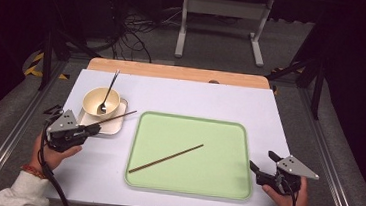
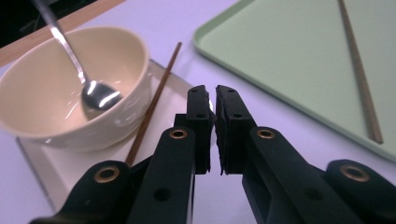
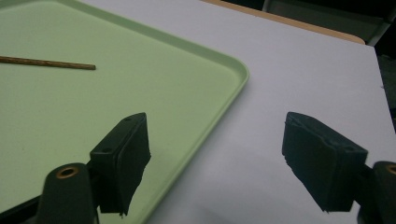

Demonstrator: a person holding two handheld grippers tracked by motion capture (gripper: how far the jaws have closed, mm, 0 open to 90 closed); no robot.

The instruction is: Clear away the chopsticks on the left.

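Note:
A cream bowl (image 1: pixel 101 101) with a metal spoon (image 1: pixel 107 94) in it stands on a small square plate (image 1: pixel 113 127) at the table's left. One brown chopstick (image 1: pixel 117 117) rests across the plate beside the bowl. A second chopstick (image 1: pixel 166 158) lies diagonally on the green tray (image 1: pixel 193 129). My left gripper (image 1: pixel 96 128) sits at the plate's near edge, pointing toward the first chopstick (image 2: pixel 154 102); its jaws (image 2: pixel 215 93) stand almost together with nothing between them. My right gripper (image 1: pixel 262 160) rests at the tray's right rim (image 3: pixel 233 70), jaws (image 3: pixel 217 126) wide apart and empty.
The white mat (image 1: pixel 270 110) covers a wooden tabletop whose far edge (image 1: pixel 173 72) shows behind. Bare mat lies right of the tray and along the back. A white frame (image 1: pixel 224 9) and cables stand on the floor beyond.

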